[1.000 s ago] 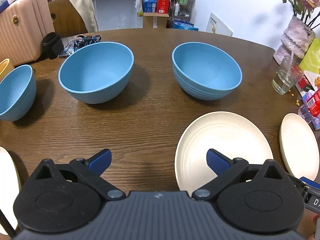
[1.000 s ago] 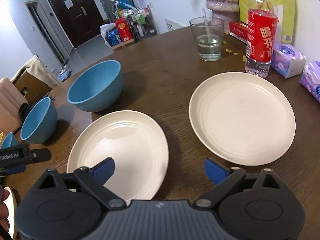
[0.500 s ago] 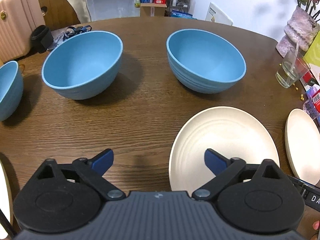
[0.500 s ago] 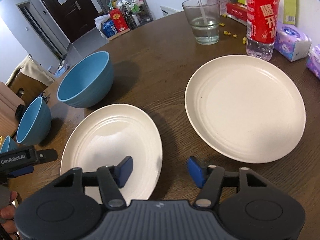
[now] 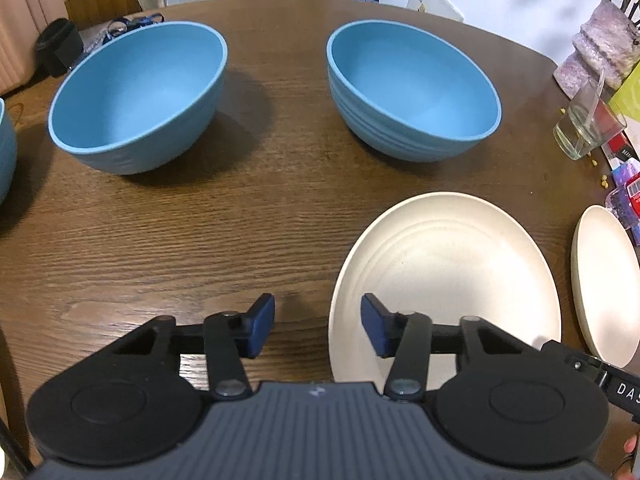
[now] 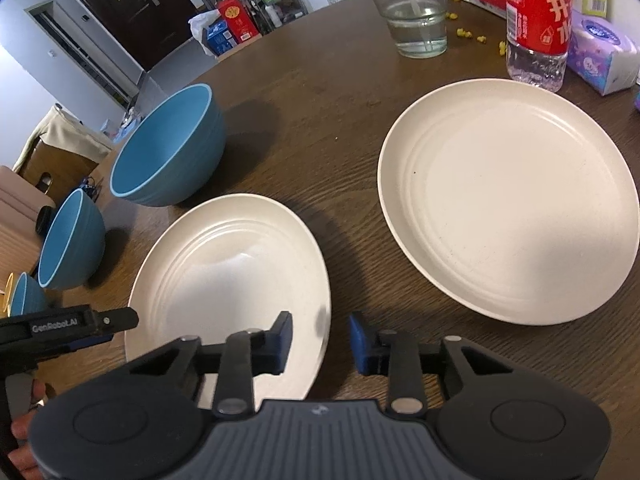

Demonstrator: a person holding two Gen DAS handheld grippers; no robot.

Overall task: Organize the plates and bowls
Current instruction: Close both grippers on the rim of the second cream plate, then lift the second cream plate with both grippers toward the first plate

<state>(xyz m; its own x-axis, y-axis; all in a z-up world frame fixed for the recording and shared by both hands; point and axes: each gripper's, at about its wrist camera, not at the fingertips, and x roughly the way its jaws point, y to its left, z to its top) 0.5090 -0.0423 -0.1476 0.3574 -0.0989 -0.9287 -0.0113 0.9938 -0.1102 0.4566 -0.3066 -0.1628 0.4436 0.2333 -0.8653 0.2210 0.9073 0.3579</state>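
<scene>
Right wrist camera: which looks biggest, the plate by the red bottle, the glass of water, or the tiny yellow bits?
1. Plate by the red bottle, clearly the largest.
2. Glass of water, though it sits farther from the camera.
3. Yellow bits, smallest by far.

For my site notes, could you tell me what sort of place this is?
Most likely a home dining room: a round wooden table set with bowls and plates, a front door beyond, and a cluttered storage rack beside it.
</scene>
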